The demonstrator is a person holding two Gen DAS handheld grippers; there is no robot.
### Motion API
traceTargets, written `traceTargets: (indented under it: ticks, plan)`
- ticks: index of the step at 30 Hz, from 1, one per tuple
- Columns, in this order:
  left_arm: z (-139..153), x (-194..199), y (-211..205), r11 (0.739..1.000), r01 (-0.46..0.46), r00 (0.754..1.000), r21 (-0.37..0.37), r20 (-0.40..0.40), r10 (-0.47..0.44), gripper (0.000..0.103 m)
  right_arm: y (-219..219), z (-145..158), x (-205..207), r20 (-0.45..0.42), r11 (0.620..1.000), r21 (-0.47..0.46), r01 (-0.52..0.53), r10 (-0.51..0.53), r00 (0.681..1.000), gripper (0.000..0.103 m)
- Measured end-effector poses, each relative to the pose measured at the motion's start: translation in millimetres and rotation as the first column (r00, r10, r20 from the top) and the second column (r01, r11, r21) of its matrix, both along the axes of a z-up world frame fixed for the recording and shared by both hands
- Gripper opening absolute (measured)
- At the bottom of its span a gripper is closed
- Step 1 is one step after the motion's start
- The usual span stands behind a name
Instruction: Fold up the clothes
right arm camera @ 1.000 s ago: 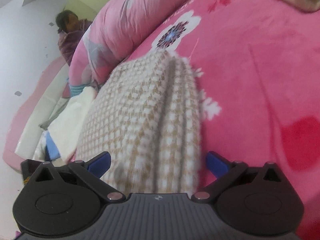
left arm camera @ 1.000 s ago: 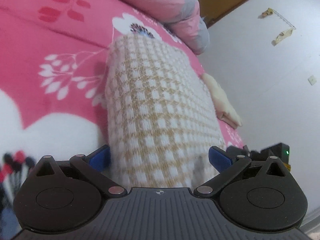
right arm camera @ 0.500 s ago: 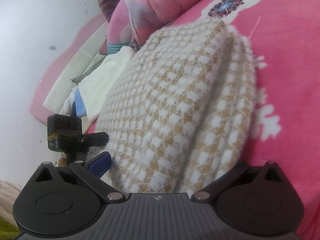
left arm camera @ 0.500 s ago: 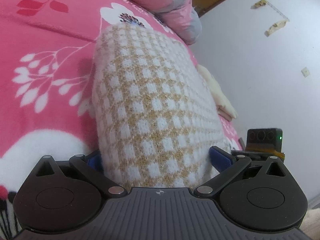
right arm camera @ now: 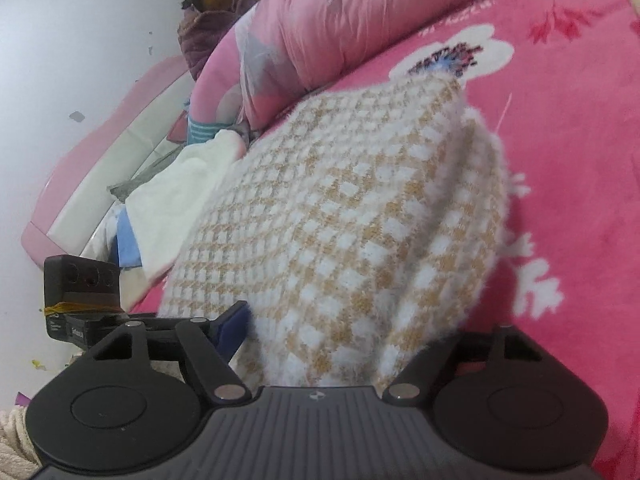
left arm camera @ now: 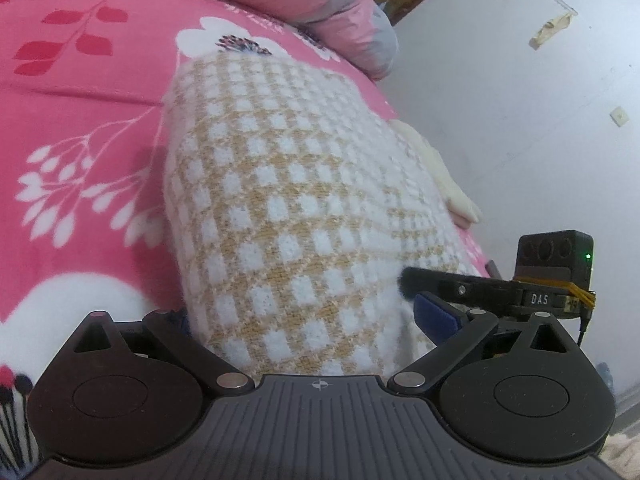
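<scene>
I have the checked knit sweater [left arm camera: 288,216] folded into a thick bundle on the pink floral bedspread [left arm camera: 80,128], its near end lifted between both tools. My left hand-held gripper [left arm camera: 316,320] straddles that end; I cannot tell whether its pads press. My right hand-held gripper [right arm camera: 340,328] has just been closing around the bundle, jaws still fairly wide. I judge this the carry-or-final-fold step: both need firm bites, because the fuzzy, springy wool sags. A cream garment [right arm camera: 176,192] lies beside it.

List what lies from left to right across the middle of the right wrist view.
White wall → pink bed frame → cream cloth → checked sweater → pink flowered blanket.
</scene>
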State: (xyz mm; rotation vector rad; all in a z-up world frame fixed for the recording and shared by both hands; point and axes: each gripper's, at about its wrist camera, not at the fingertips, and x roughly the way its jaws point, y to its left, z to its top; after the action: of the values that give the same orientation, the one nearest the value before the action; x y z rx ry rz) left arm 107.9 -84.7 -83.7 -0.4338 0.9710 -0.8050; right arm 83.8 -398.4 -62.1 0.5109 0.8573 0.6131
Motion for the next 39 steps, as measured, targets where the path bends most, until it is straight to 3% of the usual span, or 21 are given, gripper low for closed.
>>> traceTargets:
  ticks: [3,10,17,23,26,31,39]
  plan:
    - [10.0,-6.0,-5.1,1.0,0.005,1.0,-0.008,-0.013,-0.005,0.099,-2.5,13.1,-7.2,0.033,1.0,-0.013,0.008,-0.008,0.999,0.075]
    - [58.9,-12.7,-47.8,0.995,0.083,0.994,-0.054,0.069,-0.079,0.099,-39.0,66.7,-32.8,0.138,0.998,-0.045,0.043,-0.037,0.99,0.074]
    - [110.9,17.2,-136.0,0.974,0.195,0.973,-0.118,0.147,-0.177,0.099,-107.3,150.8,-46.4,0.29,0.973,-0.186,0.14,-0.082,0.953,0.074]
    - [136.8,65.6,-236.1,0.96,0.237,0.956,-0.152,0.214,-0.202,0.098,-194.1,197.9,-6.9,0.356,0.941,-0.266,0.211,-0.108,0.928,0.074]
    - [136.2,97.0,-288.0,0.954,0.249,0.953,-0.167,0.219,-0.21,0.098,-246.6,203.7,28.3,0.348,0.93,-0.276,0.243,-0.139,0.927,0.074]
    - [118.6,145.1,-354.5,0.951,0.251,0.958,-0.179,0.187,-0.218,0.098,-317.5,185.6,86.6,0.316,0.92,-0.286,0.268,-0.173,0.933,0.074]
    - [76.3,197.6,-423.6,0.96,0.247,0.966,-0.131,0.105,-0.234,0.098,-382.4,137.0,160.7,0.215,0.919,-0.308,0.248,-0.187,0.959,0.074]
